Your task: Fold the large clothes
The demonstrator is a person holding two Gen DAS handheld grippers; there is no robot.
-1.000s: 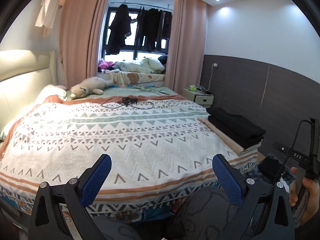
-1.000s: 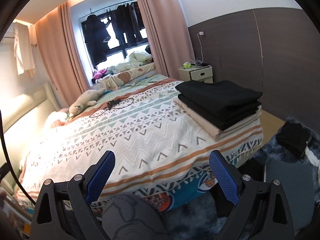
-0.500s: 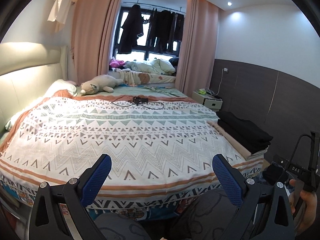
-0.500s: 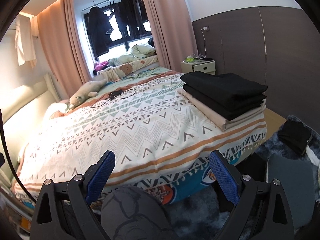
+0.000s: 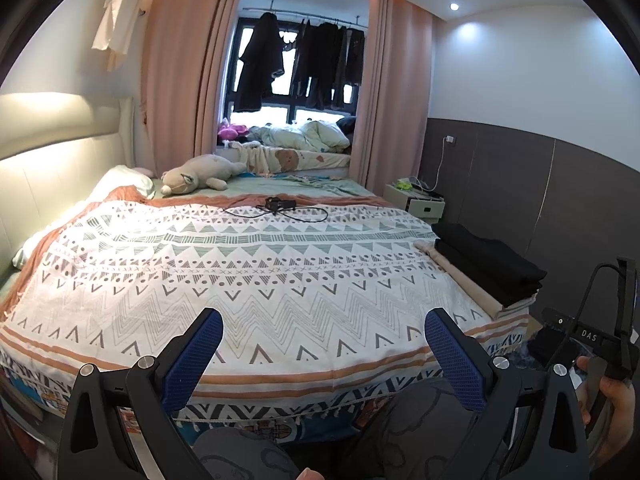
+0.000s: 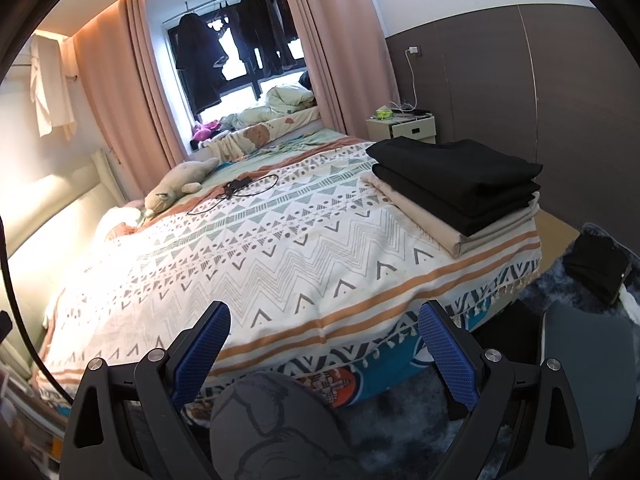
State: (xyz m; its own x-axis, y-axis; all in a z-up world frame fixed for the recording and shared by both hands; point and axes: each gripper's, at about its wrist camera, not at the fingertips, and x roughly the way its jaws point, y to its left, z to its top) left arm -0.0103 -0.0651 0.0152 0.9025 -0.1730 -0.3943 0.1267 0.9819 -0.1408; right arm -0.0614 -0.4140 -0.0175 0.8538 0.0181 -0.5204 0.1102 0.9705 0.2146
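Neatly folded stack of black clothes (image 6: pixel 456 178) atop beige one (image 6: pixel 460 224), at bed's right edge.

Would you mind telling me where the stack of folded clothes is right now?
The stack of folded clothes sits at the right corner of the bed's foot, on the patterned blanket, just in front of the white nightstand.

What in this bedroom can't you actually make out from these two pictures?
- Dark bundle on the floor, right view: crumpled, cannot tell what it is.
- Items on the bedside table, left view: too small.
- Number of garments in the folded pile: layers hide it.
- Right tool, left view: cut off by the edge.
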